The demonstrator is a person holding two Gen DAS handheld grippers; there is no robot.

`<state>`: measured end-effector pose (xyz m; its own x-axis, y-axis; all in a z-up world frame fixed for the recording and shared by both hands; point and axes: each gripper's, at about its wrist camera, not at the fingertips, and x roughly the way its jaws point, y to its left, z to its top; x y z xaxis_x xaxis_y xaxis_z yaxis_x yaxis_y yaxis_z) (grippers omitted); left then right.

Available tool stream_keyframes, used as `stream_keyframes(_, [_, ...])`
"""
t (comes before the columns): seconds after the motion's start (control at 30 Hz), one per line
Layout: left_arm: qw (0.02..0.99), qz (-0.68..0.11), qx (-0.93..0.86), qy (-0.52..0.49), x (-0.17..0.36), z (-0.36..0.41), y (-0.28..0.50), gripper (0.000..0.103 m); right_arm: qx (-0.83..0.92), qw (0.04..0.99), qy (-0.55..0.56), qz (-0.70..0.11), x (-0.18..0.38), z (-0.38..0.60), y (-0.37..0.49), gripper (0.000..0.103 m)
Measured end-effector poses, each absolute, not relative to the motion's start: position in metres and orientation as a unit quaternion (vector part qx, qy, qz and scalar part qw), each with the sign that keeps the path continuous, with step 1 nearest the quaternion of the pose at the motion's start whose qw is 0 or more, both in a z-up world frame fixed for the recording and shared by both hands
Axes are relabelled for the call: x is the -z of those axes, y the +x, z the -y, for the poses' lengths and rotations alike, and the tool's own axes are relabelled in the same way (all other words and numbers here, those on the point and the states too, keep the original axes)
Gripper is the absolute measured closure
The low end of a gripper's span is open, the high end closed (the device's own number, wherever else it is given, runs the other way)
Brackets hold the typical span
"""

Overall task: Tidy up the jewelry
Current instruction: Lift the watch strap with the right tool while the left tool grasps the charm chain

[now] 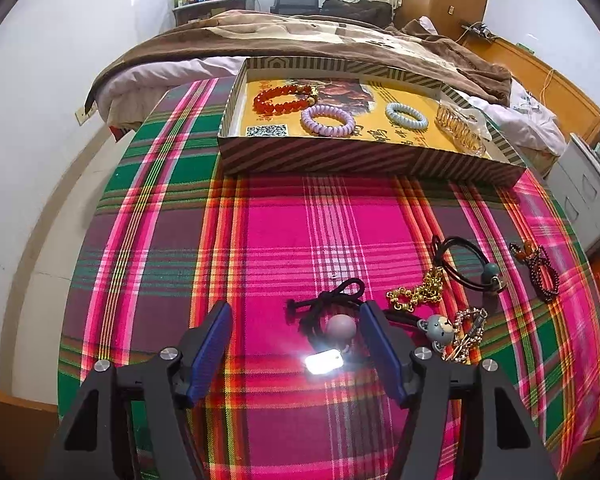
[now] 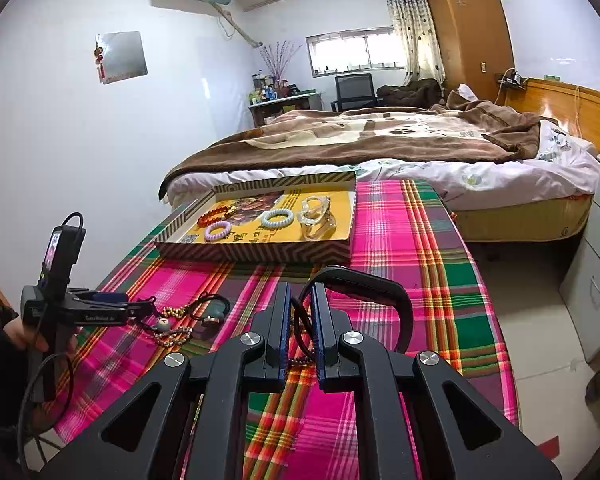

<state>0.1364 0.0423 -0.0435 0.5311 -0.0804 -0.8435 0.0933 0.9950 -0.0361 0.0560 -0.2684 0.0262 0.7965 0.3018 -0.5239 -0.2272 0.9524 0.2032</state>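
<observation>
My left gripper (image 1: 295, 307) stands open and points down at the plaid cloth. Between its blue pads lies a black cord necklace (image 1: 328, 300) with a grey bead (image 1: 340, 326) and a glaring shiny tag (image 1: 324, 360); the pads do not touch it. Right of it lie a gold chain (image 1: 416, 294), a bear bell (image 1: 438, 328), a rhinestone clip (image 1: 470, 330), a black cord with a teal bead (image 1: 466, 264) and a dark red bead bracelet (image 1: 540, 270). My right gripper (image 2: 302, 286) is shut on a black hoop (image 2: 380, 290), a headband by its look, above the cloth.
A striped cardboard tray (image 1: 340, 160) at the table's far side holds a red bead bracelet (image 1: 284, 98), a purple coil tie (image 1: 327, 120), a blue coil tie (image 1: 406, 115) and a clear hair claw (image 1: 458, 128). A bed (image 2: 380, 136) stands behind; a hand (image 2: 24, 334) holds the left gripper (image 2: 144, 305).
</observation>
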Motion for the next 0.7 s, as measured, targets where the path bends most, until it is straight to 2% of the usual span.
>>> stream_keyframes(0.07, [0.876, -0.479, 0.047, 0.022, 0.044, -0.039, 0.136, 0.046, -0.14, 0.945, 0.065, -0.288, -0.025, 0.268, 0.057, 0.093])
stream_keyframes(0.13, [0.877, -0.477, 0.054, 0.028, 0.043, -0.036, 0.134, 0.056, -0.139, 0.945, 0.067, -0.289, -0.024, 0.269, 0.058, 0.093])
stream_keyframes(0.23, [0.878, -0.473, 0.061, 0.035, 0.042, -0.032, 0.132, 0.064, -0.137, 0.944, 0.069, -0.291, -0.022, 0.269, 0.06, 0.093])
stream_keyframes(0.27, [0.878, -0.472, 0.064, 0.037, 0.042, -0.031, 0.131, 0.071, -0.137, 0.944, 0.069, -0.292, -0.022, 0.269, 0.061, 0.093])
stream_keyframes(0.3, [0.879, -0.471, 0.066, 0.04, 0.042, -0.03, 0.131, 0.083, -0.137, 0.944, 0.069, -0.292, -0.022, 0.269, 0.061, 0.093])
stream_keyframes(0.33, [0.879, -0.471, 0.064, 0.042, 0.041, -0.029, 0.131, 0.088, -0.137, 0.944, 0.07, -0.291, -0.023, 0.269, 0.061, 0.093])
stream_keyframes(0.7, [0.895, -0.439, 0.087, -0.003, 0.015, -0.036, 0.122, 0.088, -0.135, 0.946, 0.071, -0.288, -0.025, 0.27, 0.062, 0.093])
